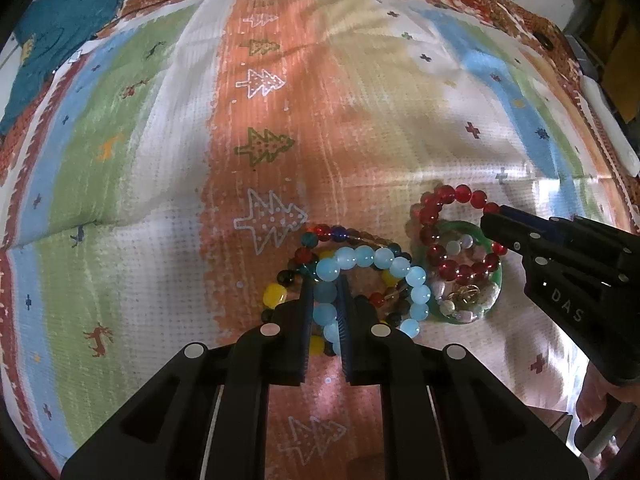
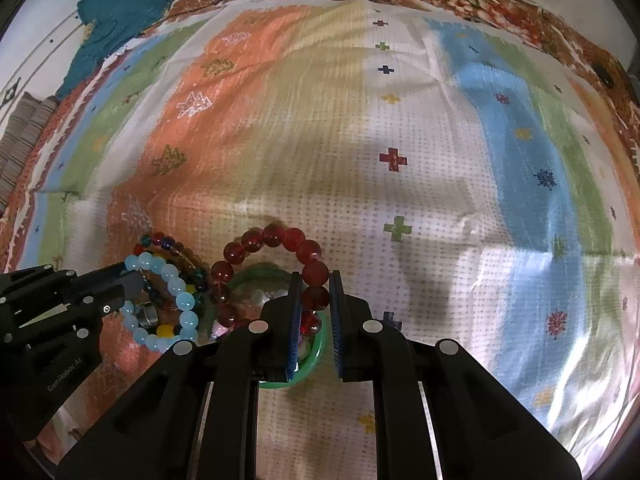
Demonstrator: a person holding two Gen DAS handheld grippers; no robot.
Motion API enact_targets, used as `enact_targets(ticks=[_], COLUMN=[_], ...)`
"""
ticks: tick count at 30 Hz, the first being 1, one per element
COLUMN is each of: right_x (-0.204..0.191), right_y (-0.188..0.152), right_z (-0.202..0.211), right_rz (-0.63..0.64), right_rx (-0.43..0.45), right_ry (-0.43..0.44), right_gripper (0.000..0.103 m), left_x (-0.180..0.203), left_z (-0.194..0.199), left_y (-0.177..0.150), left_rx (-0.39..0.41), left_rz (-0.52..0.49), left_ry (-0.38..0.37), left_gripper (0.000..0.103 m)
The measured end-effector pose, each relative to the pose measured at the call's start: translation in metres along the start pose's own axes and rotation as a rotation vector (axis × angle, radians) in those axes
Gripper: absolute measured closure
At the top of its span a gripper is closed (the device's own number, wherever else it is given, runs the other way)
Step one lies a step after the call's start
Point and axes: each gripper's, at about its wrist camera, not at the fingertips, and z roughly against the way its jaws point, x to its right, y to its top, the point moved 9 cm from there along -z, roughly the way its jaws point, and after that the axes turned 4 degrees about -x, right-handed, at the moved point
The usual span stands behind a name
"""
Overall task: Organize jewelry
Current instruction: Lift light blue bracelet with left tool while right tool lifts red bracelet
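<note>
Ahead of me: bare striped cloth [image 2: 400,128], open all the way.
Between my grippers: bracelet pile [image 1: 360,280] and green ring [image 1: 496,276], crowded.
Far left: teal cloth [image 1: 60,32].

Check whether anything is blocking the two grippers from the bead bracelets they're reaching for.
Nothing visible does. The left gripper is shut on the light blue bead bracelet, and the right gripper is shut on the red bead bracelet, which partly overlaps the green bangle.
</note>
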Motion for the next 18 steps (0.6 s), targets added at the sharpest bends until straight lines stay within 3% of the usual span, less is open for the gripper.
enact_targets(ticks=[18], right_x=[-0.001], right_y=[0.001], right_z=[0.044], right_rz=[0.019], right_rx=[0.087], right_ry=[-0.018], right_gripper=[0.089], left_x=[0.004], left_z=[0.039], left_y=[0.005], left_rx=[0.059], left_rz=[-0.004], left_ry=[-0.020], left_gripper=[0.092])
